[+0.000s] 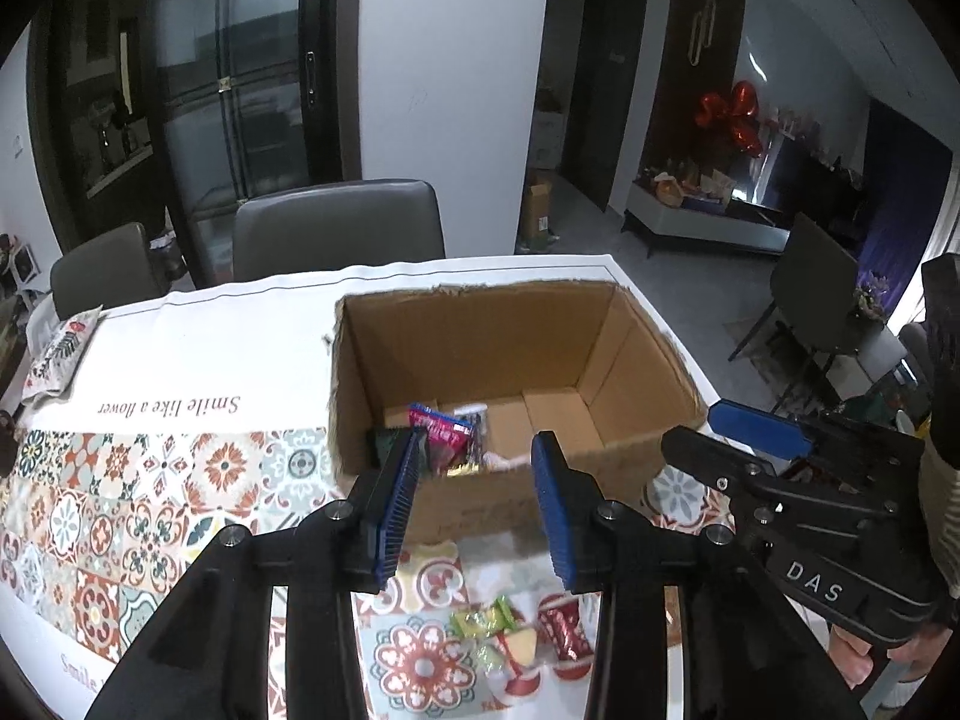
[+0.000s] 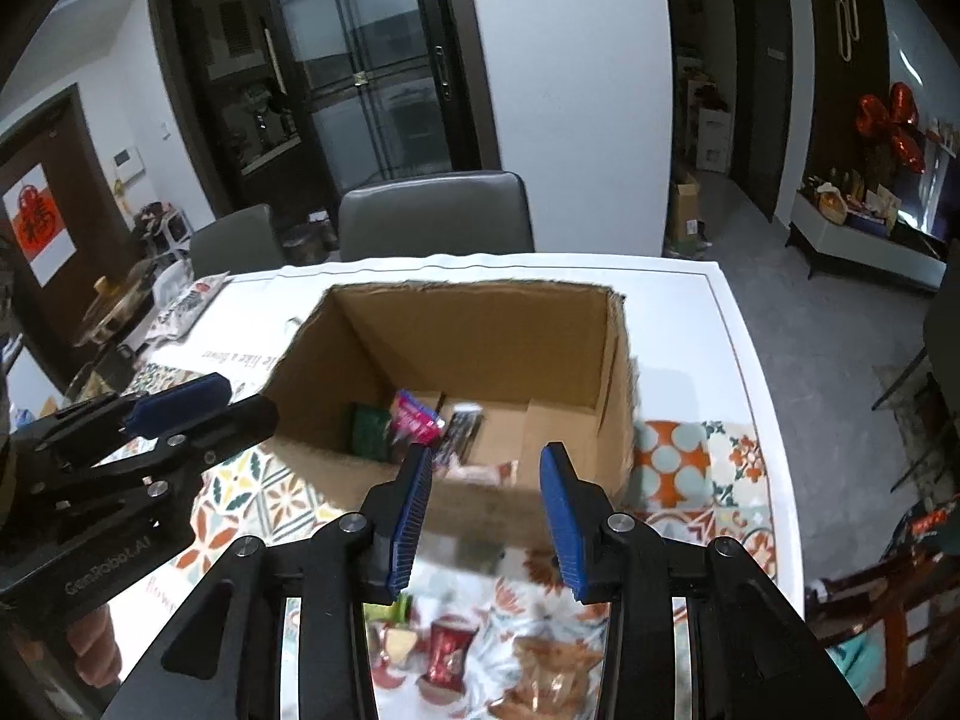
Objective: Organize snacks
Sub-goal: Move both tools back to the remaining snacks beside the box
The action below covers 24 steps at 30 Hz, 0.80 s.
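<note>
Brown cardboard box [image 1: 600,330] holds colourful snack packets [image 1: 441,429]; both hand-held grippers part-open, gripping nothing.

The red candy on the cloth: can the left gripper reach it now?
Probably yes: the red candy lies uncovered below the open, empty left gripper, outside the cardboard box.

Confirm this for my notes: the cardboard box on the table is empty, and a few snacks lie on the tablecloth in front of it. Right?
Not quite. The cardboard box is not empty: snack packets already lie on its floor, as both wrist views show. The rest holds: more snacks lie on the tablecloth in front of it.
</note>
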{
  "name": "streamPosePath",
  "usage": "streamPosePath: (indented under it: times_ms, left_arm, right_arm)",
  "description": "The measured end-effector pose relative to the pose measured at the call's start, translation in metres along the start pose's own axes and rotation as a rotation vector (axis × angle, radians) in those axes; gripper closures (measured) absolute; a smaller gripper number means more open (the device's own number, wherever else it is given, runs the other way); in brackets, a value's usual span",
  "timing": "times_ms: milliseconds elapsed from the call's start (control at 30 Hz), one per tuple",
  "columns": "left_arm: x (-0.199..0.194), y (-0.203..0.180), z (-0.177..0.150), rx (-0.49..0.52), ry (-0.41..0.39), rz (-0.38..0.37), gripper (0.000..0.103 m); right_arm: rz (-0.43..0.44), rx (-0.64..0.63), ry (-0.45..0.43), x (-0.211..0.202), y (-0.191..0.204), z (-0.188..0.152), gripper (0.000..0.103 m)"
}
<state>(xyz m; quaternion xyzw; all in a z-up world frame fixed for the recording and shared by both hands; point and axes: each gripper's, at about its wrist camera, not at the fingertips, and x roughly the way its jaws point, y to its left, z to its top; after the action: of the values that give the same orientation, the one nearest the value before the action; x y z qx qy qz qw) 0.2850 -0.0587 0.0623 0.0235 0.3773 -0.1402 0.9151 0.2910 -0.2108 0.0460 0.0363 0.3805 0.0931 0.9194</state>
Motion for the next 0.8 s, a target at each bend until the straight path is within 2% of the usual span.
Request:
streamPosePath:
  times_ms: [333, 567, 800]
  left_arm:
    - [-0.017, 0.007, -0.056, 0.003, -0.013, -0.007, 0.065]
    - [-0.018, 0.006, -0.082, 0.010, -0.020, -0.030, 0.066]
    - [-0.004, 0.004, -0.111, 0.018, 0.020, -0.066, 0.066]
  right_arm:
    - [0.019, -0.047, 0.002, -0.007, 0.025, -0.055, 0.064]
    - [0.017, -0.081, -0.012, -0.010, 0.037, -0.085, 0.064]
    - [0.053, -0.071, 0.032, 0.004, 0.039, -0.110, 0.064]
